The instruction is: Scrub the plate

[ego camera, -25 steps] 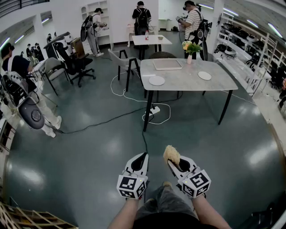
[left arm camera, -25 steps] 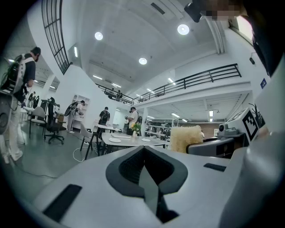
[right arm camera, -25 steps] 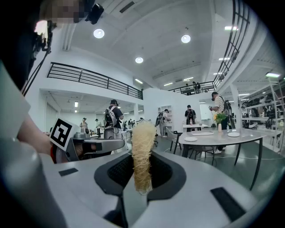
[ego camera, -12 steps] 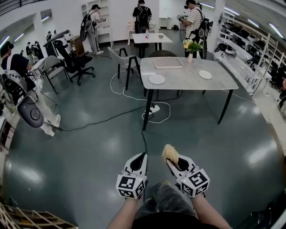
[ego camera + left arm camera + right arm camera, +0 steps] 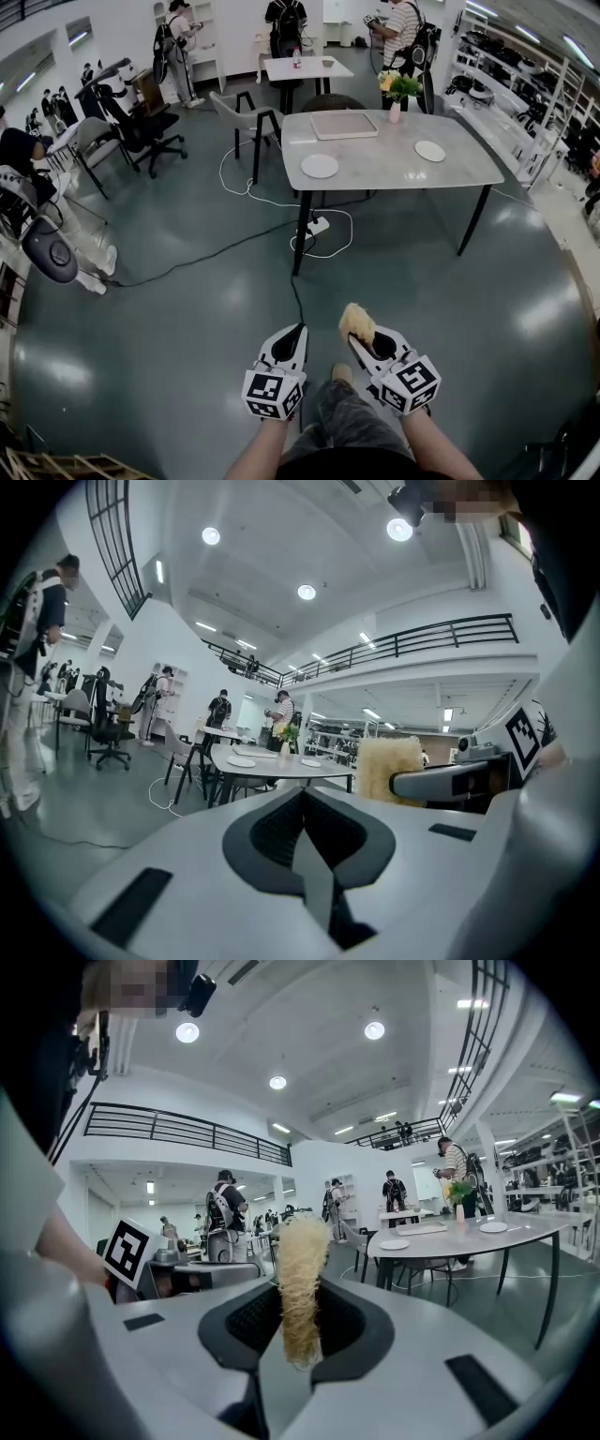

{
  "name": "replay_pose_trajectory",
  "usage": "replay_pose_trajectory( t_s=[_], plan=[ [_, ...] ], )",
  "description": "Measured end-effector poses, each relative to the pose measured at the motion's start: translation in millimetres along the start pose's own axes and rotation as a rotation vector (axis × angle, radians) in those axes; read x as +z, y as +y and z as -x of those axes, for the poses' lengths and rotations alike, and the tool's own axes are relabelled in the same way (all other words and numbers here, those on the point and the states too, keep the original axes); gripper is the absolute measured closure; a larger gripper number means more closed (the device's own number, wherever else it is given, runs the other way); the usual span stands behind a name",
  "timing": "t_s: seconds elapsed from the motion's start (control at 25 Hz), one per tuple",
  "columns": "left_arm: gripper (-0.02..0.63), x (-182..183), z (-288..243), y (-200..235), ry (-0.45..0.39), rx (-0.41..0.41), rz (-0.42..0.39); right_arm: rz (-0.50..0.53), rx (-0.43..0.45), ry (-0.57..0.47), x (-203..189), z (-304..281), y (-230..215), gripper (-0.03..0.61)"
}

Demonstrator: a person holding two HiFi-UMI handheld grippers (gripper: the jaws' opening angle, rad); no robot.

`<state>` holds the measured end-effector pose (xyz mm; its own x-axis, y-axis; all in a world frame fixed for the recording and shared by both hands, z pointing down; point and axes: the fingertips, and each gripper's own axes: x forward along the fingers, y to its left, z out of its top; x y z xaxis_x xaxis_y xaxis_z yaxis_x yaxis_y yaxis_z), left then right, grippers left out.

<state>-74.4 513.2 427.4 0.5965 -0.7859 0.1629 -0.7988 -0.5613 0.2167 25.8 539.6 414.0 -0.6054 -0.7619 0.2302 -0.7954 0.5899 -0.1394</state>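
Seen from the head camera looking down, a person stood on a dark grey-green floor (image 5: 169,328), holding two grippers low in front of their legs. The left gripper (image 5: 298,330) had its jaws pressed together with nothing between them; in its own view the dark pads met along a single line. The right gripper (image 5: 360,339), just beside it, had its jaws clamped on a pale yellow, fibrous scrubber (image 5: 357,321), which stuck up past the fingertips. Each gripper carried a cube with black-and-white square markers.

Both grippers were well apart from the table (image 5: 375,169), which had a grey top and black legs and stood further up the room. On it lay a white plate (image 5: 320,166) near the front left corner, and a second plate (image 5: 429,150) towards the right side. Behind and between them sat a flat tray (image 5: 344,125), and beside that a vase (image 5: 397,94) of flowers.

A black cable (image 5: 187,258) ran across the floor to a power strip (image 5: 319,225) under the table's left end, with white cord looped near it. A grey chair (image 5: 239,108) stood left of the table, and an office chair (image 5: 141,129) further left. Several people stood around a smaller table (image 5: 305,67) at the back of the room.
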Motion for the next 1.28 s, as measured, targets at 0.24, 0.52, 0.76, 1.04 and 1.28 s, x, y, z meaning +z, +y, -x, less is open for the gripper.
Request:
replay_pose_trajectory(
  t_s=[0.24, 0.52, 0.76, 1.04, 1.28],
  plan=[
    [0.6, 31.9, -73.5, 35.9, -0.007, 0.018, -0.009, -0.004, 0.01, 0.011, 27.0, -51.8, -63.6, 0.489],
    [0.6, 45.6, -153.1, 58.4, 0.001, 0.037, -0.005, -0.005, 0.033, 0.022, 45.4, -96.4, -131.0, 0.489],
    [0.6, 51.3, -203.8, 67.3, -0.003, 0.065, -0.001, -0.004, 0.047, 0.041, 48.4, -112.7, -186.2, 0.489],
    [0.6, 49.4, -238.5, 68.4, 0.022, 0.067, -0.005, -0.028, 0.054, 0.04, 49.5, -124.7, -220.6, 0.489],
    [0.6, 56.0, -257.3, 79.5, 0.034, 0.058, -0.017, -0.031, 0.074, 0.052, 50.7, -145.0, -230.8, 0.489]
  ],
)
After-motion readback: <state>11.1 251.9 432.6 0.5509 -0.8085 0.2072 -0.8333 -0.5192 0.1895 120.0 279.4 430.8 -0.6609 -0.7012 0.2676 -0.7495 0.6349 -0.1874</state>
